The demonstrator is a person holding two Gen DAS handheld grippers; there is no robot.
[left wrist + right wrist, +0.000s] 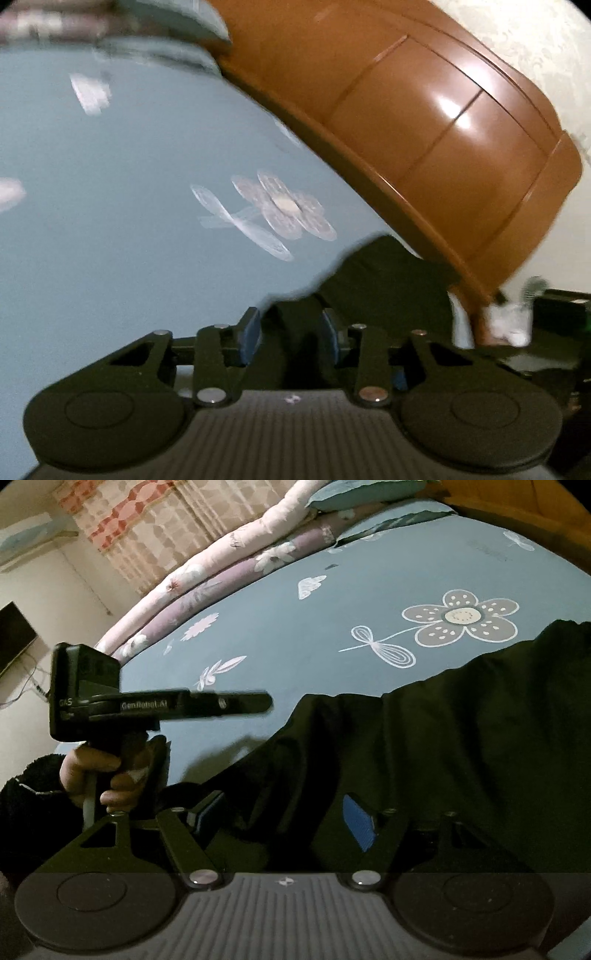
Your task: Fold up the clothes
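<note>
Dark garment (461,746) sprawls limp and matte over bed's blue flower-print sheet (295,635). Right-wrist view alone shows left gripper (267,702) from side, person's hand (92,771) on its handle, plus rolled pink and lilac quilts (207,579) along far edge. Left-wrist view alone shows glossy brown headboard (443,122); there left gripper (288,336) pinches dark garment fold between blue pads. Right gripper (284,819) spread wide, pads clear of cloth underneath.

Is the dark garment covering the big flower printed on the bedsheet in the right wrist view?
No, the flower lies fully in view on the blue bedsheet, above the edge of the dark garment.
</note>
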